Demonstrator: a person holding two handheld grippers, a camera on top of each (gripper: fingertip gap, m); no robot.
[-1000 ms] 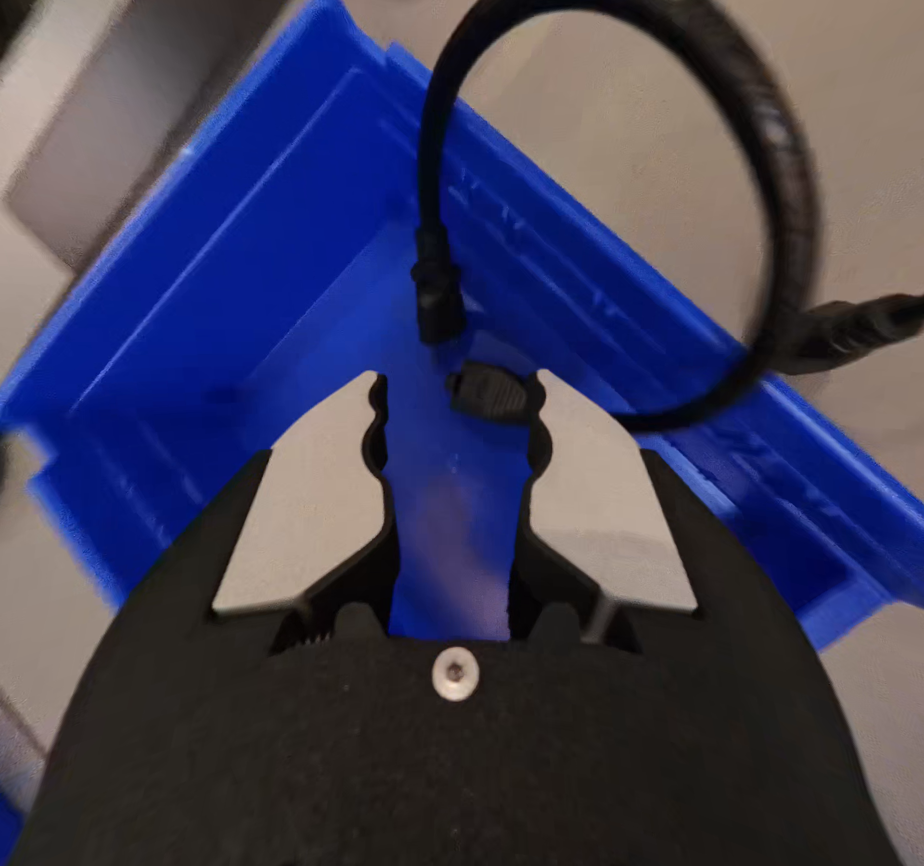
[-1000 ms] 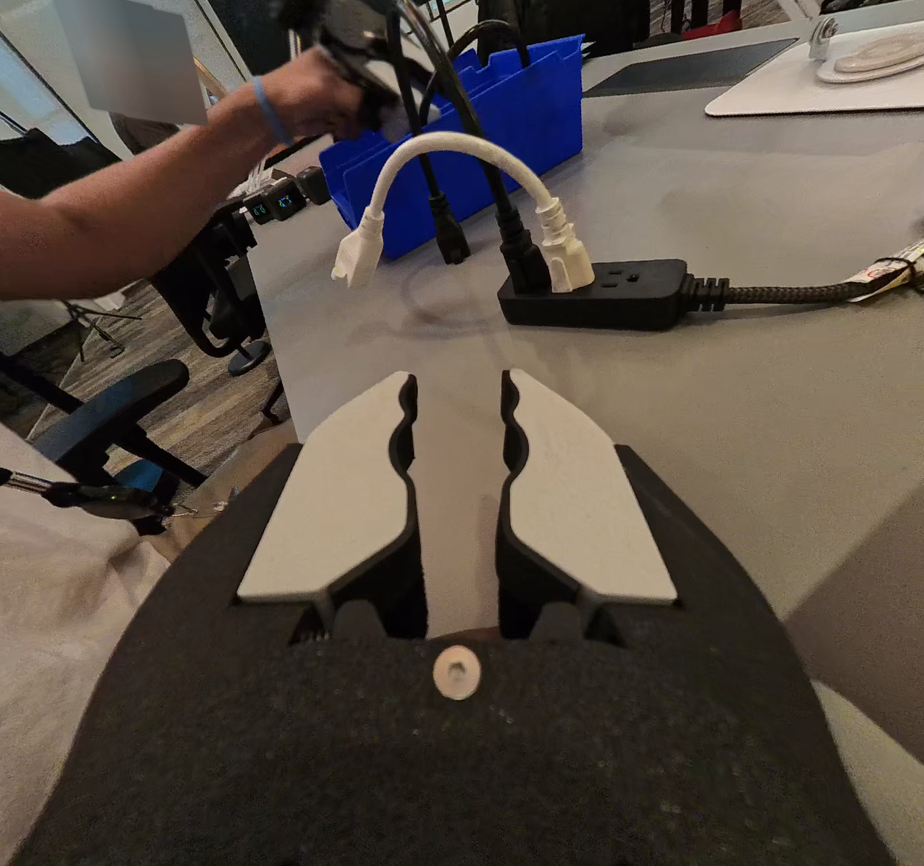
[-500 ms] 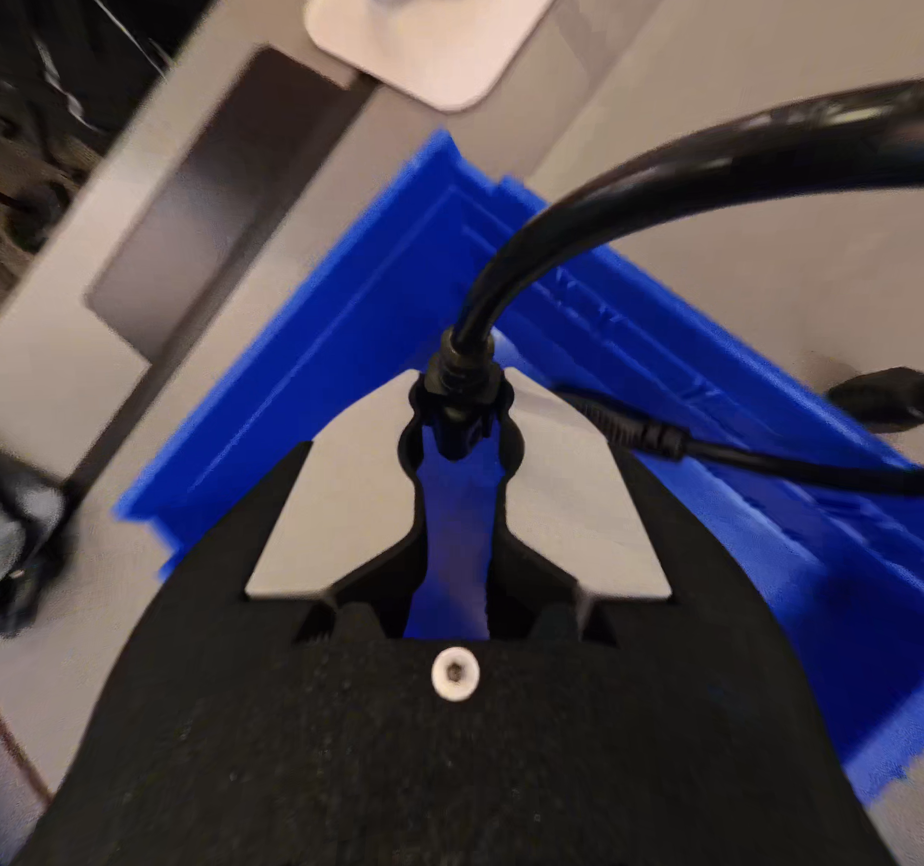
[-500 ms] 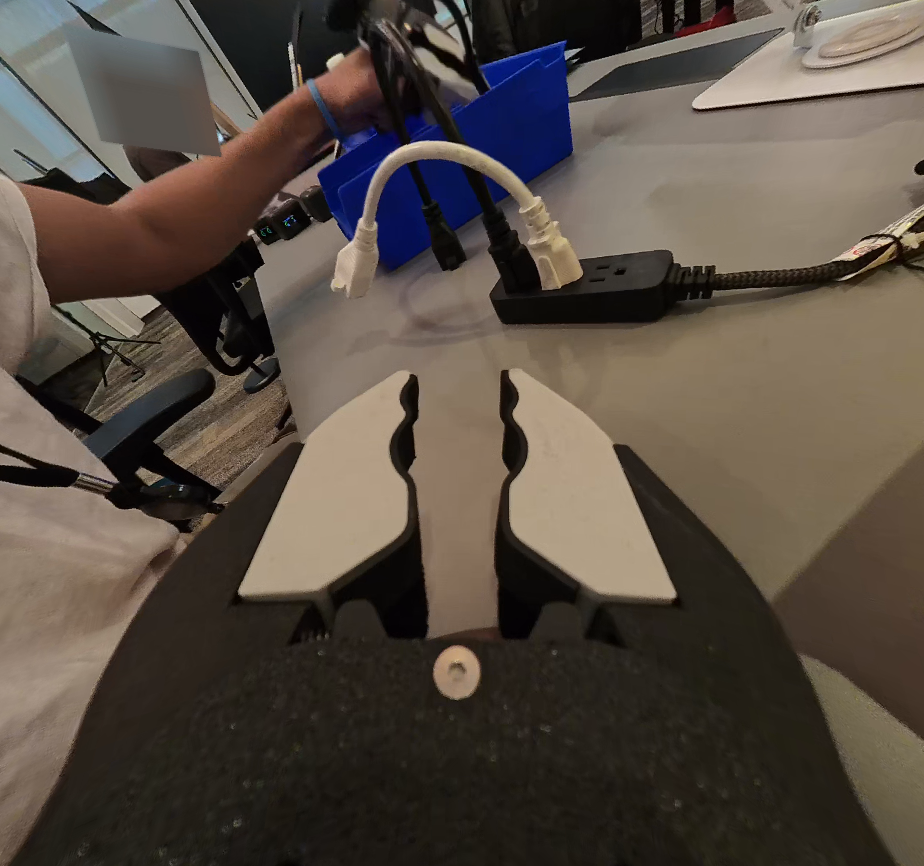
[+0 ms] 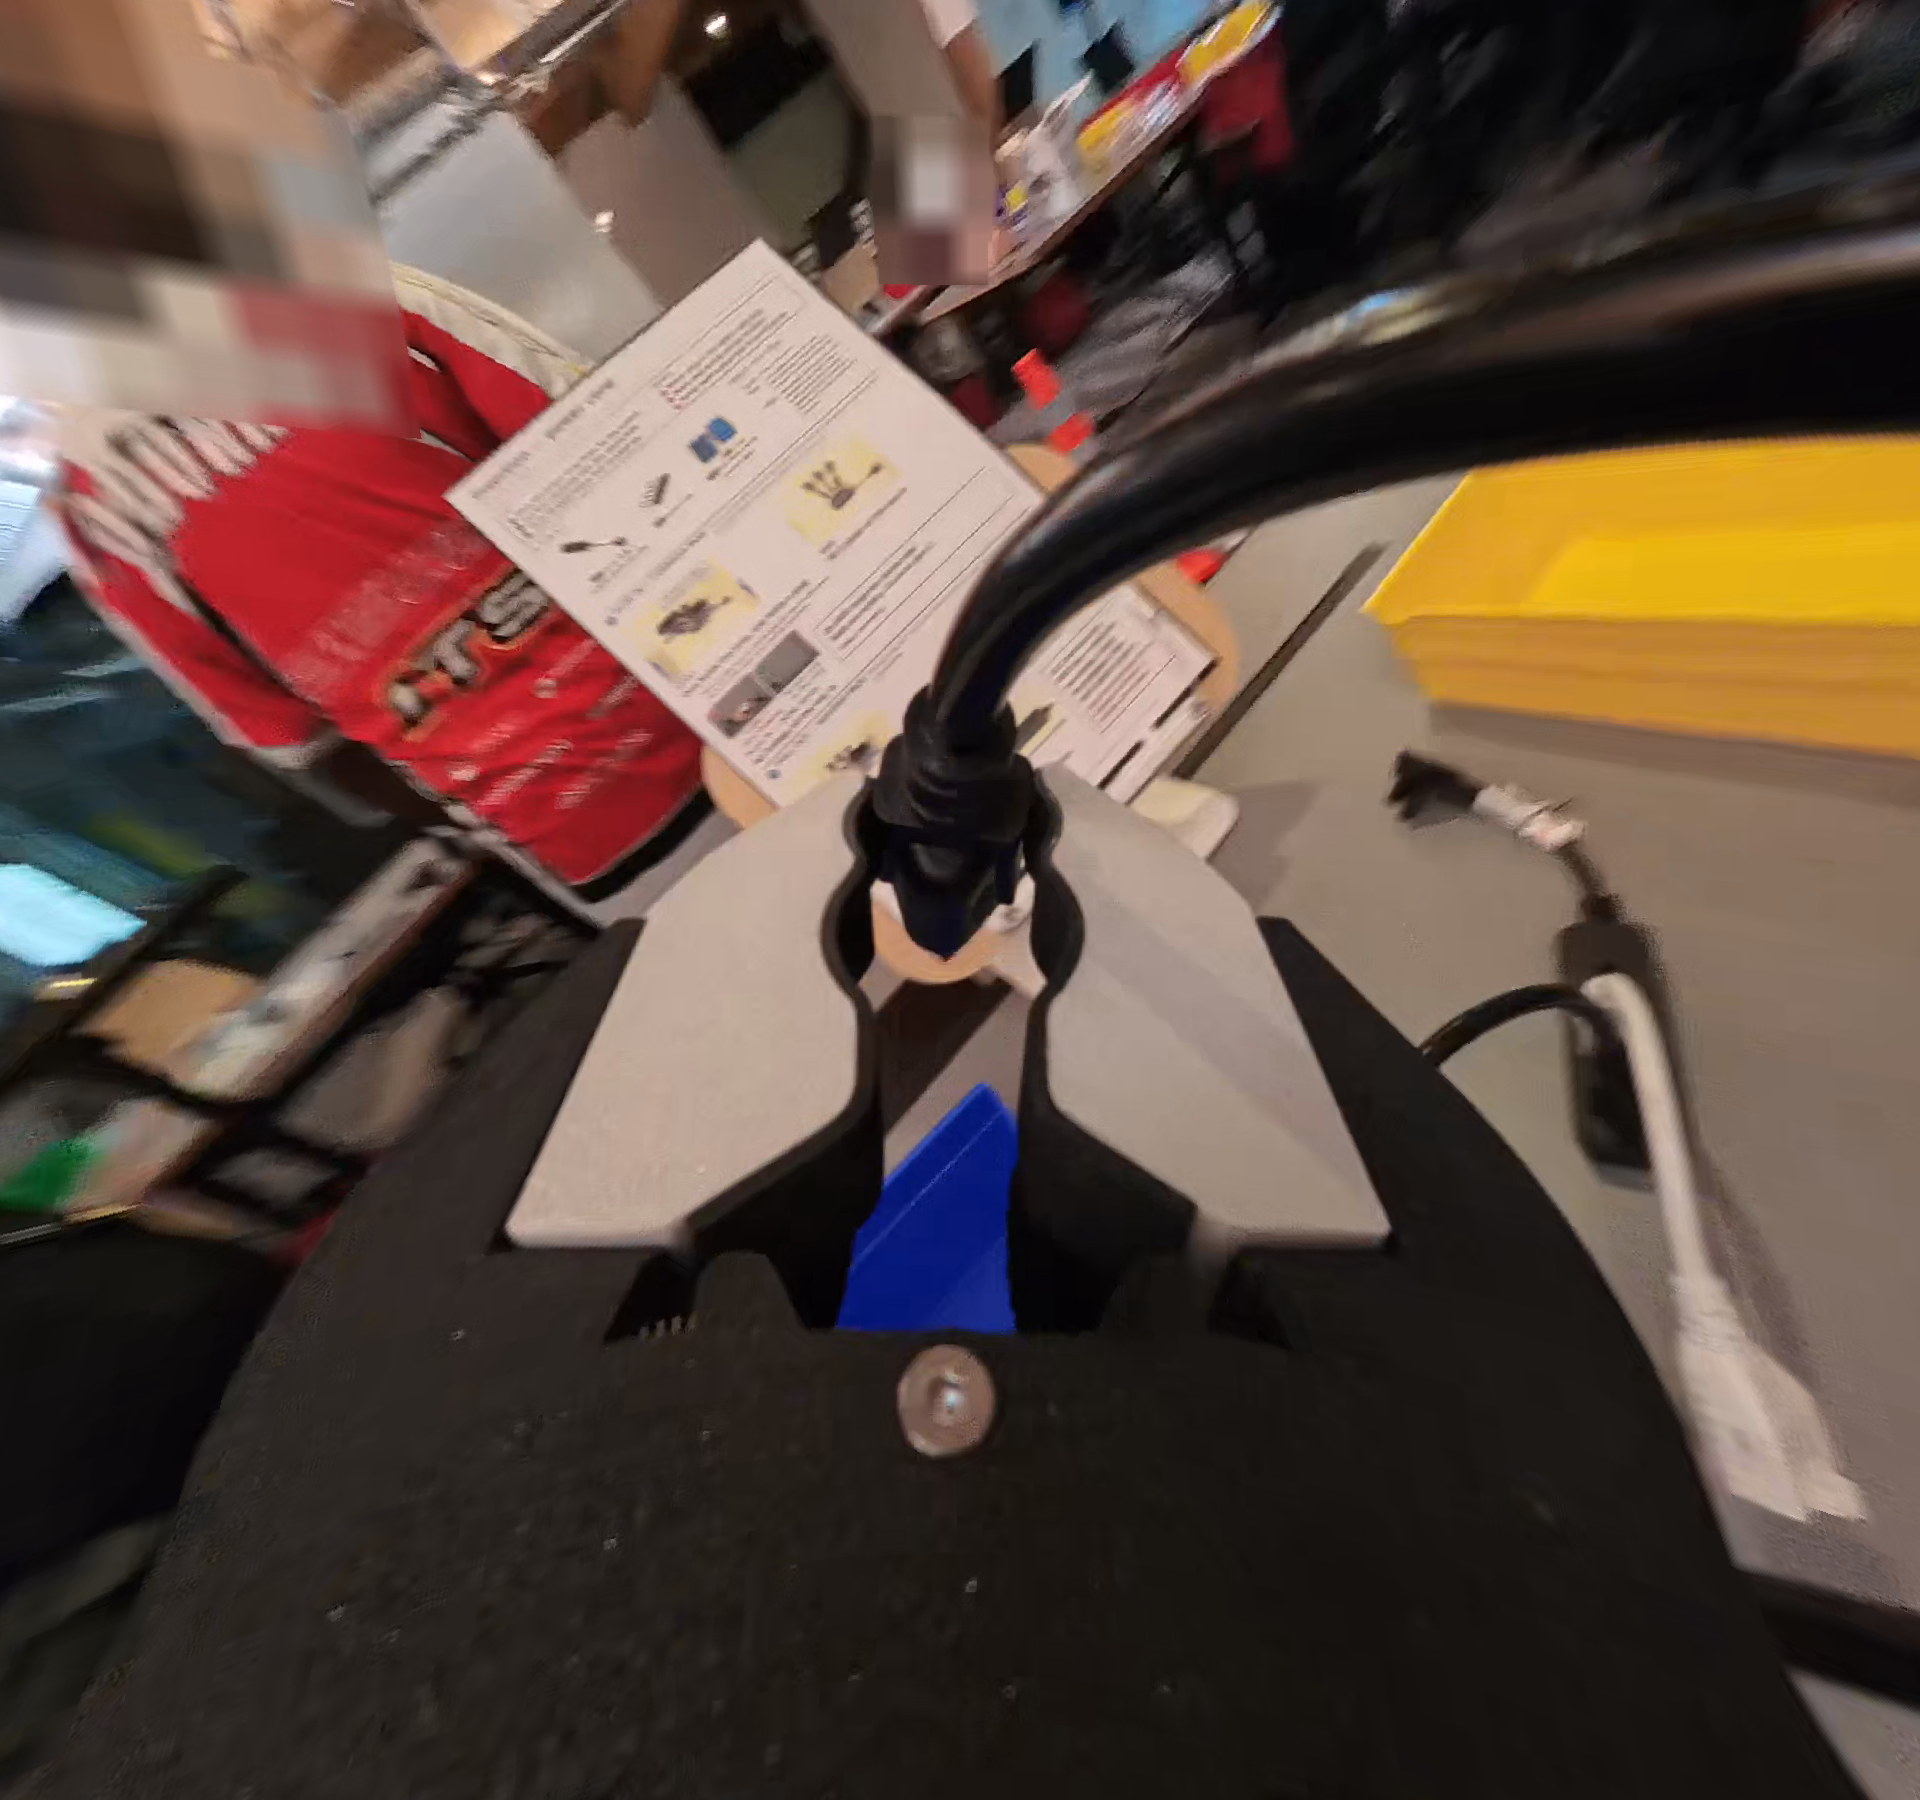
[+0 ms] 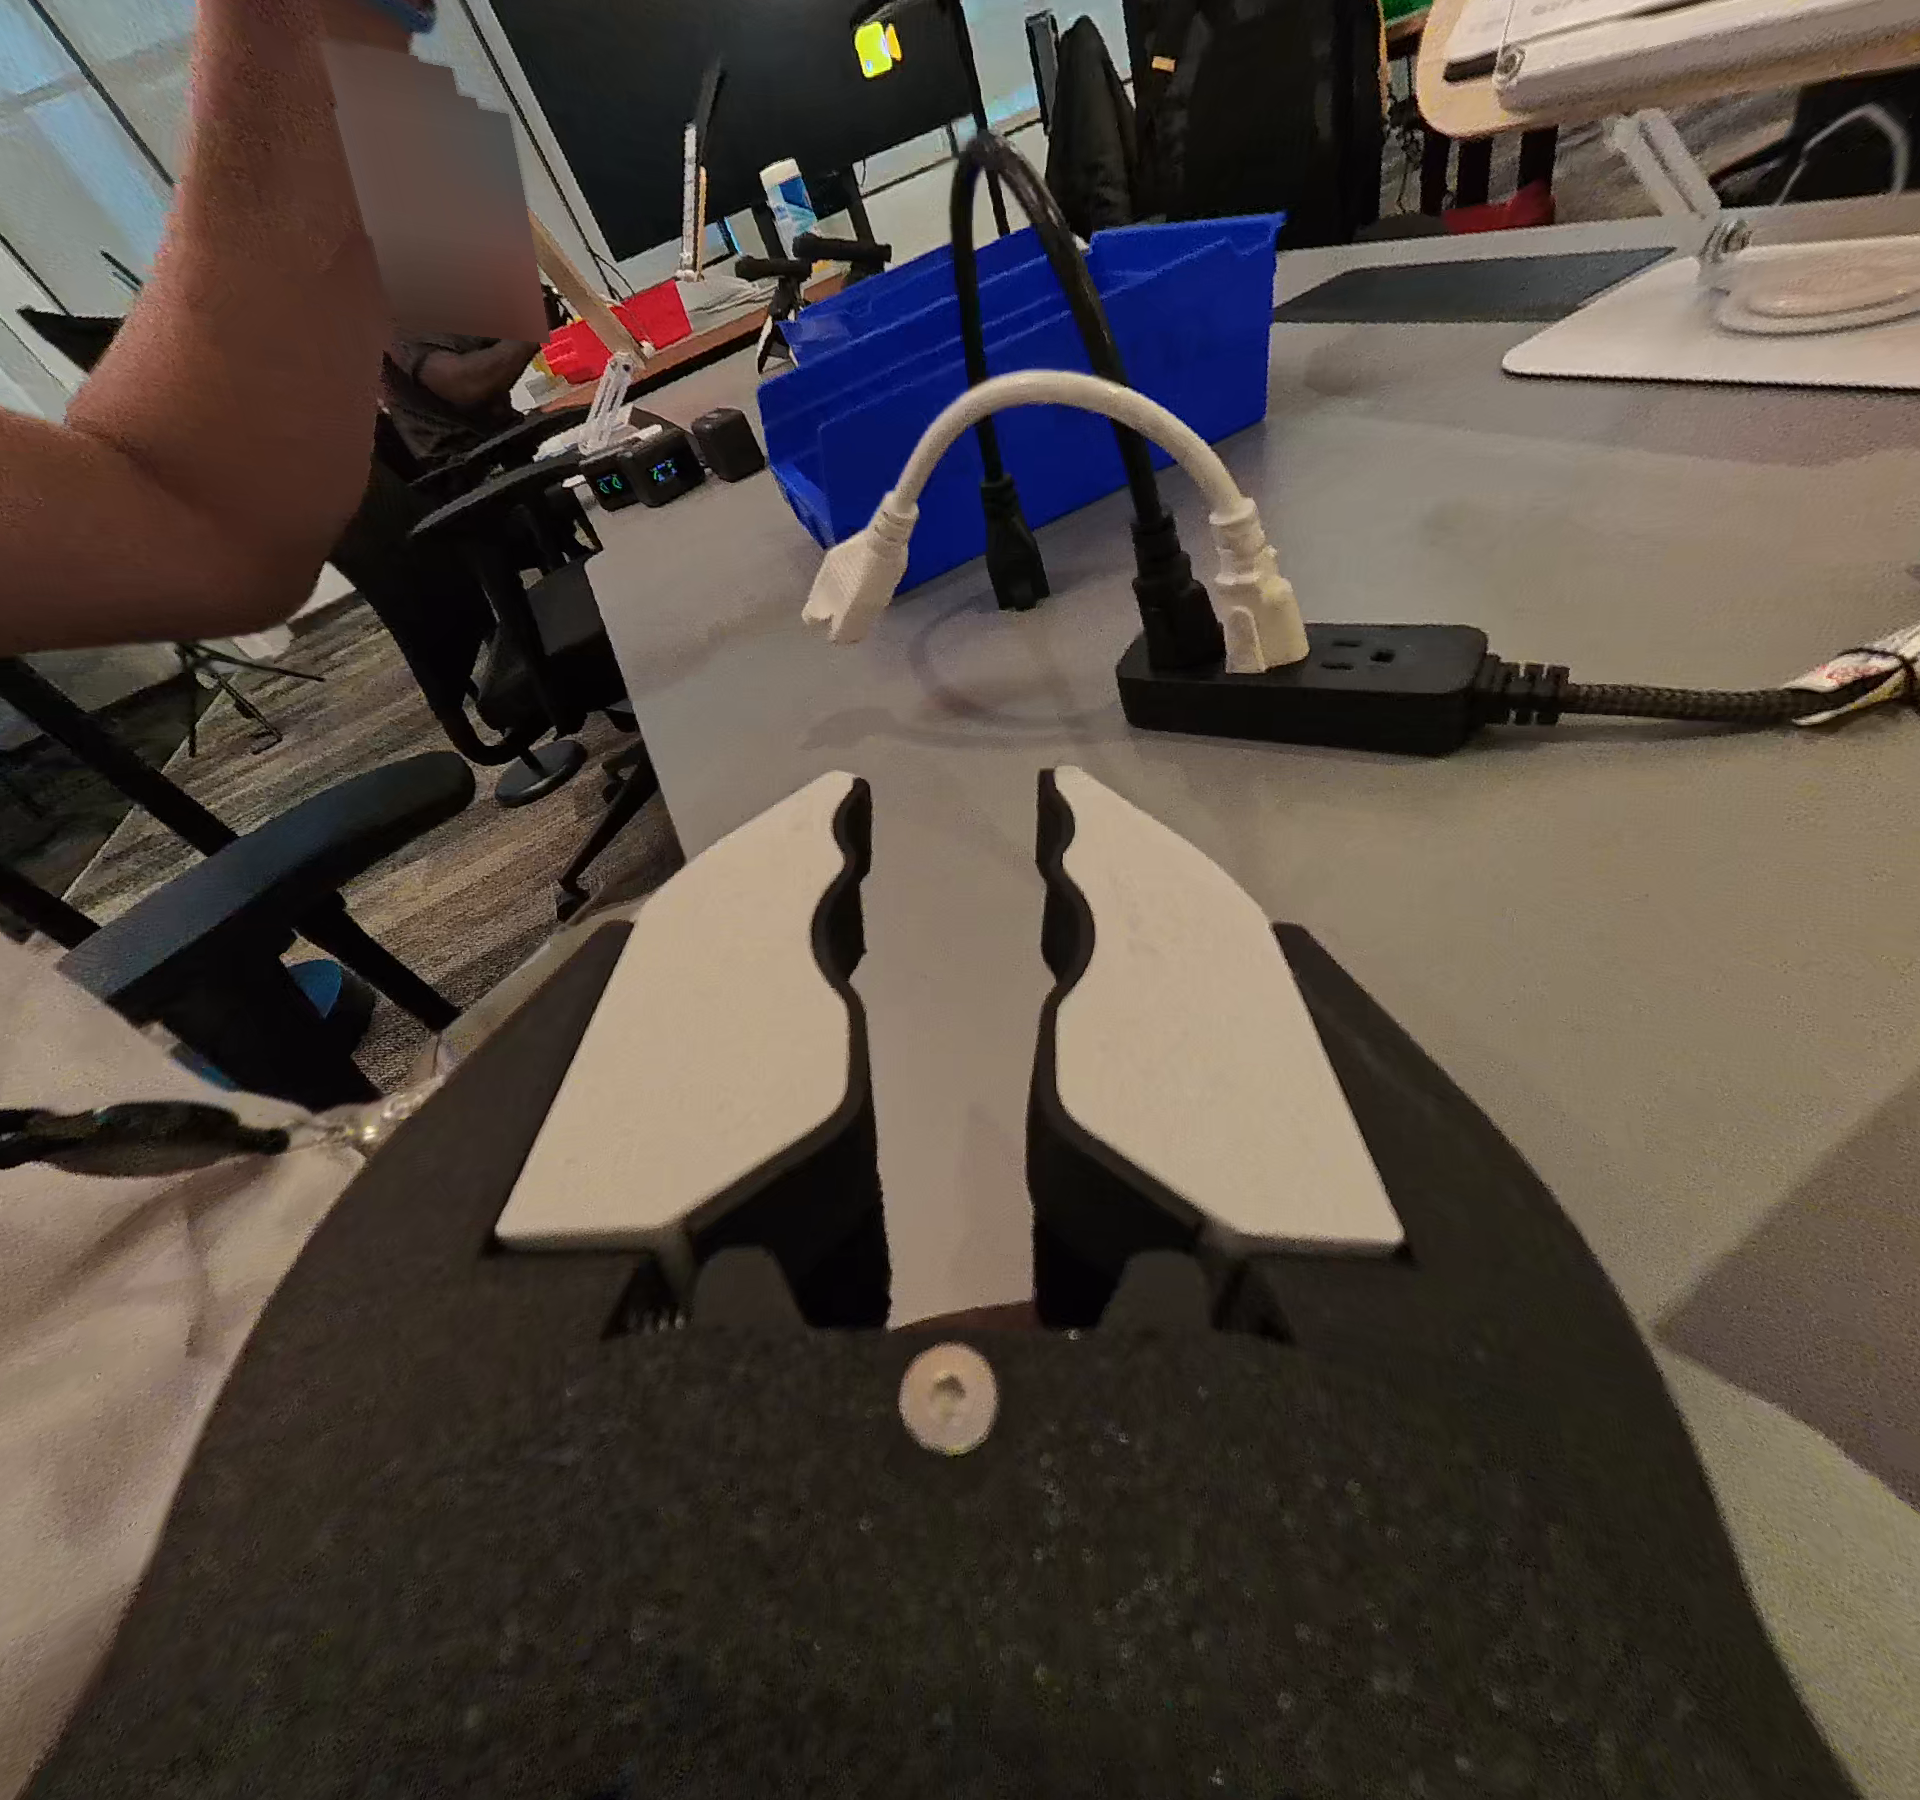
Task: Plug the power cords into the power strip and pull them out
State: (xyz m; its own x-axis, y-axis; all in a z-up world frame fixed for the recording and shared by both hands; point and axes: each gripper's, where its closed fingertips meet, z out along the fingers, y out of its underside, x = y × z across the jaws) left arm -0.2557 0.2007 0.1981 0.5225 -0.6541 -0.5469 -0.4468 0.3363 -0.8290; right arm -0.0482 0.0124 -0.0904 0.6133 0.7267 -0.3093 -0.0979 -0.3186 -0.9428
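I see a grey table [image 6: 1558,919] carrying a black power strip [image 6: 1309,685], a blue bin [image 6: 883,420] behind it, a white stand base [image 6: 1714,337] at the far right (partly cut off), and stacked yellow trays [image 5: 1662,628].

A blue bin [image 6: 1039,400] is parked on the grey table [image 6: 1558,919], 1 yellow tray [image 5: 1662,607] is seen farther off, and a printed sheet [image 5: 748,524] is propped nearby.

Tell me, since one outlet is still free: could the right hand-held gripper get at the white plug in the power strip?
Probably yes. The right hand-held gripper is open and empty, facing the power strip across bare table. The white plug stands upright, though the black plug crowds one side.
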